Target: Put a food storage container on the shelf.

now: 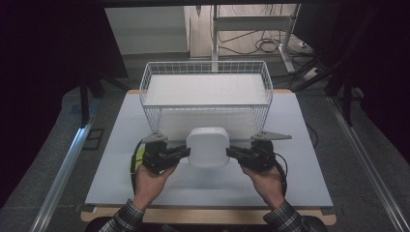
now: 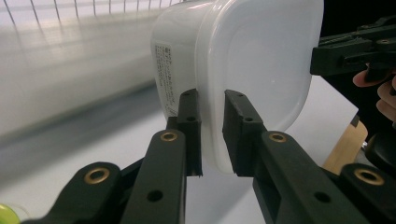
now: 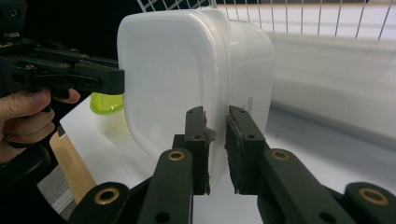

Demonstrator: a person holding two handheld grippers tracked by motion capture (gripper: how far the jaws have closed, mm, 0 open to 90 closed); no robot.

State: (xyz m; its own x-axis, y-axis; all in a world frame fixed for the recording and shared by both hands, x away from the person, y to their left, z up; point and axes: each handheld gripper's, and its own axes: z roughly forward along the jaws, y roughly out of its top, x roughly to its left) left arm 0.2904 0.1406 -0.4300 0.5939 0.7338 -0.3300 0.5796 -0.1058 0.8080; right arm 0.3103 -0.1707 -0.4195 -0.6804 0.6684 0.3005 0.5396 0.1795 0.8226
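1. The left gripper [image 1: 183,153] is grasping the left rim of a white lidded plastic container [image 1: 208,147], its jaws pinching the lid's edge.
2. The right gripper [image 1: 234,153] is clamping the opposite rim the same way.
3. The container is hanging between both grippers above the white worktop [image 1: 116,159], just in front of a white wire basket [image 1: 205,67].
4. A green-lidded tub [image 3: 106,103] is sitting on the worktop behind the left hand [image 1: 151,180].

Right gripper [image 3: 215,149] clamping white lidded container's [image 3: 187,84] rim; left gripper [image 3: 109,80] opposite; wire basket [image 3: 299,18] behind
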